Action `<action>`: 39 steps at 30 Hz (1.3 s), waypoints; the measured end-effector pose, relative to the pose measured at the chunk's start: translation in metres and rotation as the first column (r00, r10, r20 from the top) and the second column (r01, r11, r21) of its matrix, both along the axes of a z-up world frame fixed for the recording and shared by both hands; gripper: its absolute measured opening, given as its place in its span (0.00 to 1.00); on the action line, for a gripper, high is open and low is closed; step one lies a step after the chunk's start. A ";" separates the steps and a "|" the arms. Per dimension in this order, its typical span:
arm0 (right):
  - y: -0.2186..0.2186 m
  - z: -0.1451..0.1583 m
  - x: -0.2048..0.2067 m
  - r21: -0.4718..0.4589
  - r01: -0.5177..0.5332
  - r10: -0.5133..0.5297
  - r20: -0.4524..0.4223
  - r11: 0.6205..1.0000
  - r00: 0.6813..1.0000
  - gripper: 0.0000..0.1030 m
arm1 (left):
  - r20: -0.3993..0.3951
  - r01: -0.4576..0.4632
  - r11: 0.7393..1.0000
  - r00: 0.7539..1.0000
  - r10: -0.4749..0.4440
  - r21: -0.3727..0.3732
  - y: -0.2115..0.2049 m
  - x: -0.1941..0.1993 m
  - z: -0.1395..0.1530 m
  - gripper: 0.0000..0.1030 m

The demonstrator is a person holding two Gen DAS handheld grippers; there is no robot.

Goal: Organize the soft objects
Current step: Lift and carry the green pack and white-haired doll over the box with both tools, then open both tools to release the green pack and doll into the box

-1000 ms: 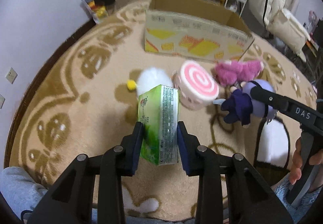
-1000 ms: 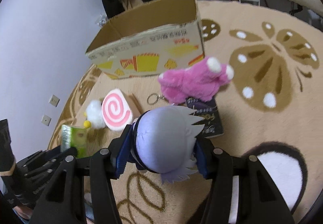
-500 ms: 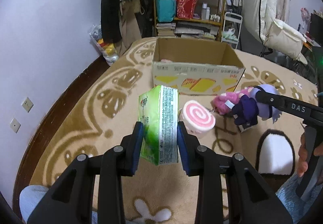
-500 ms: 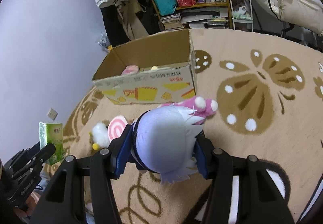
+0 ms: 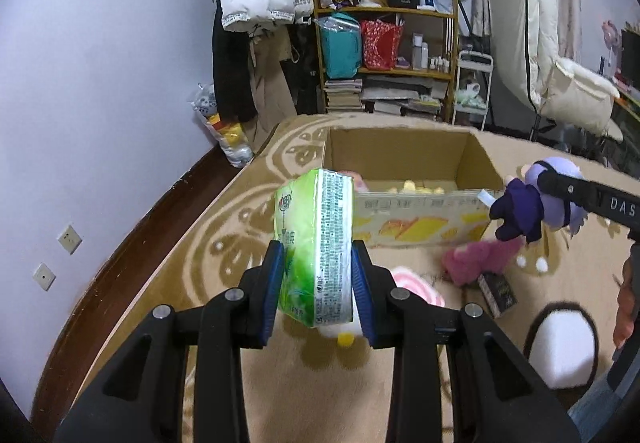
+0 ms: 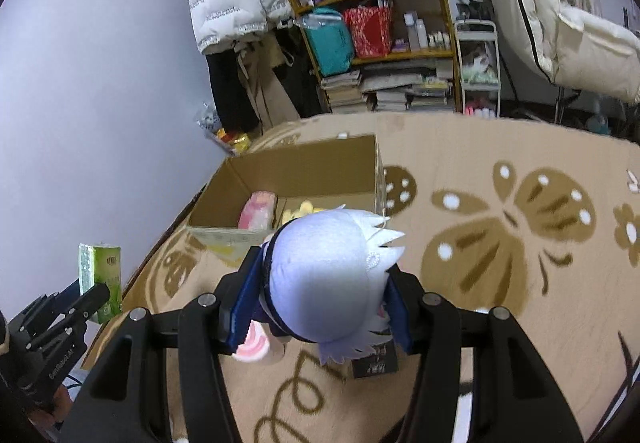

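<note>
The box [image 5: 404,171] lies ahead of and below both grippers, open side up, its long axis running across the view, with pale soft things already lying inside; that drop-in from above is what the next move turns on, I'd judge. The left gripper [image 5: 318,283] is clamped narrow on a tissue pack [image 5: 316,243], a glossy green plastic-wrapped block held upright, squashed a little at the pads; it hangs in front of the box's near left corner. The right gripper [image 6: 320,303] holds, at middling width, a doll [image 6: 328,275] by its round lavender felt head, dark cloth body dangling; it looks about as near the box as the left, at the near right corner. On the rug [image 5: 224,243], short-piled and tan, remain a pink plush [image 5: 476,263], a swirl cushion [image 5: 416,287] and a small dark book [image 5: 496,289].
</note>
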State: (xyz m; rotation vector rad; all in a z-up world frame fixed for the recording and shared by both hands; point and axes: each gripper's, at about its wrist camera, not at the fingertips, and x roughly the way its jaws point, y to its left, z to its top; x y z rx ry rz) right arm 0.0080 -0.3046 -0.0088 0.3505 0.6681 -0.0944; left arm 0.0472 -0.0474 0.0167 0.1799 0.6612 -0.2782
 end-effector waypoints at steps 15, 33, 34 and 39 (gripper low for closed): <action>-0.010 0.019 0.064 -0.059 -0.050 0.051 0.025 0.997 0.998 0.57 | 0.118 -0.010 1.000 0.993 0.008 0.014 -0.027 0.074 0.038 0.31; -0.017 -0.014 0.122 -0.121 -0.161 0.164 0.017 0.979 0.986 0.58 | 0.034 0.117 0.993 0.992 -0.118 0.018 -0.086 0.130 -0.025 0.31; -0.017 -0.016 0.123 -0.117 -0.165 0.168 0.013 0.979 0.986 0.58 | 0.011 0.131 0.991 0.991 -0.131 0.002 -0.087 0.131 -0.031 0.31; -0.012 -0.032 0.130 -0.133 -0.188 0.187 -0.016 0.973 0.982 0.59 | -0.055 0.127 0.992 0.990 -0.127 -0.009 -0.090 0.139 -0.052 0.31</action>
